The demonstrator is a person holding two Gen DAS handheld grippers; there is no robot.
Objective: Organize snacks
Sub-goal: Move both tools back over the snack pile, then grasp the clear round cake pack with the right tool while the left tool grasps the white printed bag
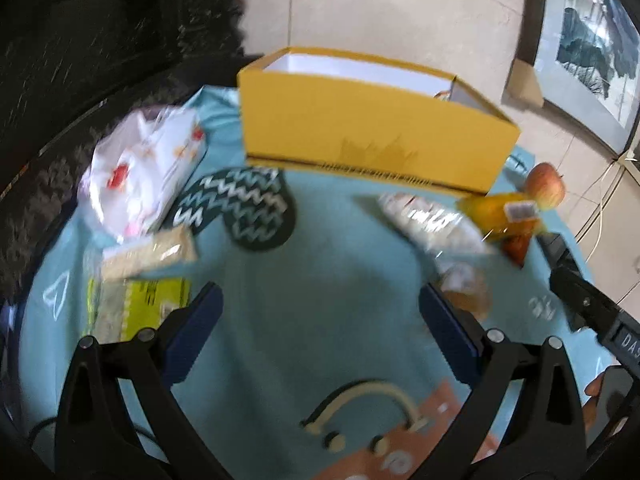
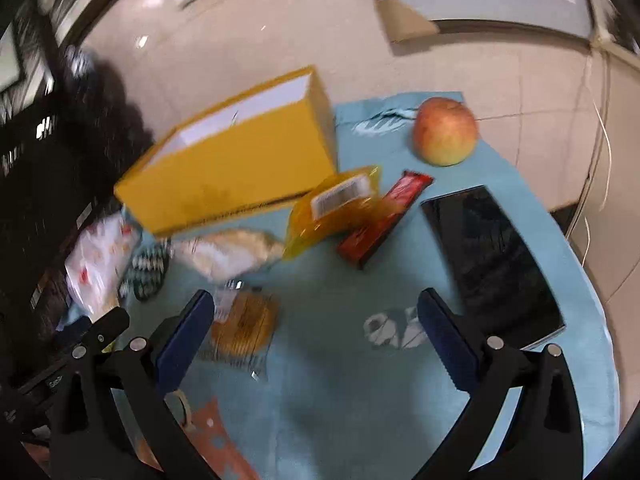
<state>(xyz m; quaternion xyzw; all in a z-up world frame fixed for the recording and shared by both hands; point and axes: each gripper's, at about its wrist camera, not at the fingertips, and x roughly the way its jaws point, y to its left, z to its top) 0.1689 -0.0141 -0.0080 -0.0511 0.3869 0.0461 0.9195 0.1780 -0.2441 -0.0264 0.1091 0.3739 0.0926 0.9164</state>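
An open yellow box (image 1: 372,128) (image 2: 236,164) stands at the far side of a round table with a light-blue cloth (image 1: 320,280) (image 2: 344,380). In front of it lie wrapped snacks: a clear bag of pale biscuits (image 1: 428,216) (image 2: 228,254), a yellow packet (image 1: 500,210) (image 2: 336,208), a red bar (image 2: 384,220), a round cookie in clear wrap (image 2: 244,324) (image 1: 466,292), a cracker pack (image 1: 148,252) and a yellow-green pack (image 1: 136,308). An apple (image 2: 446,131) (image 1: 545,186) sits at the far right. My left gripper (image 1: 320,300) is open over bare cloth. My right gripper (image 2: 316,308) is open, the cookie just inside its left finger.
A white plastic bag (image 1: 140,168) (image 2: 100,260) and a dark zigzag-patterned mat (image 1: 244,208) lie at the left. A black tablet (image 2: 496,264) lies at the right. An orange card with a cream handle (image 1: 380,432) is at the near edge. Framed pictures (image 1: 592,44) lean beyond on the tiled floor.
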